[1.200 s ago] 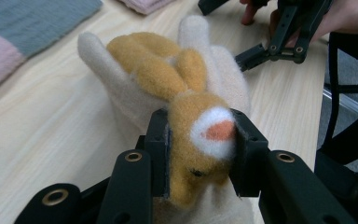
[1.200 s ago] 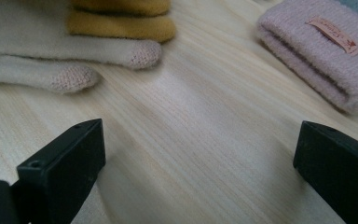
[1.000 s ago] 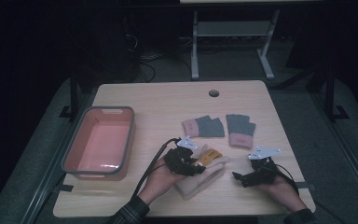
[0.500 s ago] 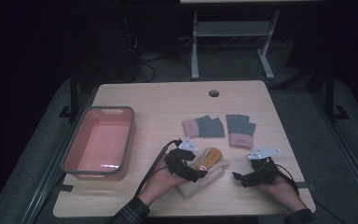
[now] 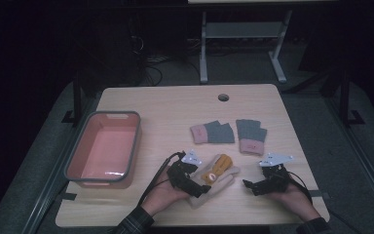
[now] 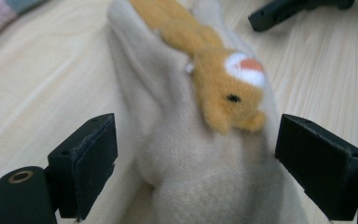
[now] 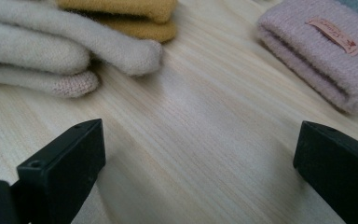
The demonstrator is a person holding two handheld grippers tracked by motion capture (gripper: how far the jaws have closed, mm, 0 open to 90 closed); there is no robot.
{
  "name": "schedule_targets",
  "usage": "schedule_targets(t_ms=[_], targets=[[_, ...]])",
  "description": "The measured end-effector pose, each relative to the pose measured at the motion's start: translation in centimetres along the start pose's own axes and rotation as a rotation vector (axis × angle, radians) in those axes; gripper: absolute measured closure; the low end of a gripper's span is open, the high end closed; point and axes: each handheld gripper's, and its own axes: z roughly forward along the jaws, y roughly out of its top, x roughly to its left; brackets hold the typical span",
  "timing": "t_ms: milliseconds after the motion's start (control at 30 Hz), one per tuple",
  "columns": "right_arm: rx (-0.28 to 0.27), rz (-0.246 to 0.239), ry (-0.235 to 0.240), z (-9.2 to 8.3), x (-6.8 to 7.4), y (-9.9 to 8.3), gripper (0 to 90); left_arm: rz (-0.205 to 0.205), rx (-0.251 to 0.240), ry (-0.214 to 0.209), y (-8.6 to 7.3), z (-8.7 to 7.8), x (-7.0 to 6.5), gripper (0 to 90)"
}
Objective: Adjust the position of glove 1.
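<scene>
Altogether, the tabletop (image 5: 175, 105) carries four gloves and one bin (image 5: 104, 148). Two are grey gloves (image 5: 229, 132) with pink cuffs, lying side by side past the middle; two are cream gloves (image 5: 215, 176) stacked near the front edge, the upper one with an orange animal patch. The pink bin sits at the left, well apart from them.

The left gripper (image 5: 191, 181) sits at the cuff end of the cream gloves (image 6: 200, 154). Its jaws have just been opening and now stand wide, with the gloves between them but the pads clear of the knit on both sides. The right gripper (image 5: 253, 185) rests low over bare wood, just beside the cream fingertips, jaws wide, holding nothing.

From above, the patch is a mere orange blot; the left gripper view shows its black eye and white-and-orange spot. Looking along its jaws, the right gripper view shows the cream fingertips (image 7: 70, 51) lying on the wood and a small label on a pink cuff (image 7: 321, 51), both too small to make out from above.
</scene>
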Motion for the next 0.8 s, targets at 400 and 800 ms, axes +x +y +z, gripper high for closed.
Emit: schedule_targets(t_ms=[400, 800], targets=[[0.0, -0.002, 0.002, 0.0, 0.0, 0.0, 1.8, 0.091, 0.098, 0.048, -0.5, 2.1, -1.3, 12.0], [0.0, -0.003, 0.002, 0.0, 0.0, 0.0, 1.8, 0.126, 0.096, 0.104, -0.6, 1.8, -1.7, 34.0]])
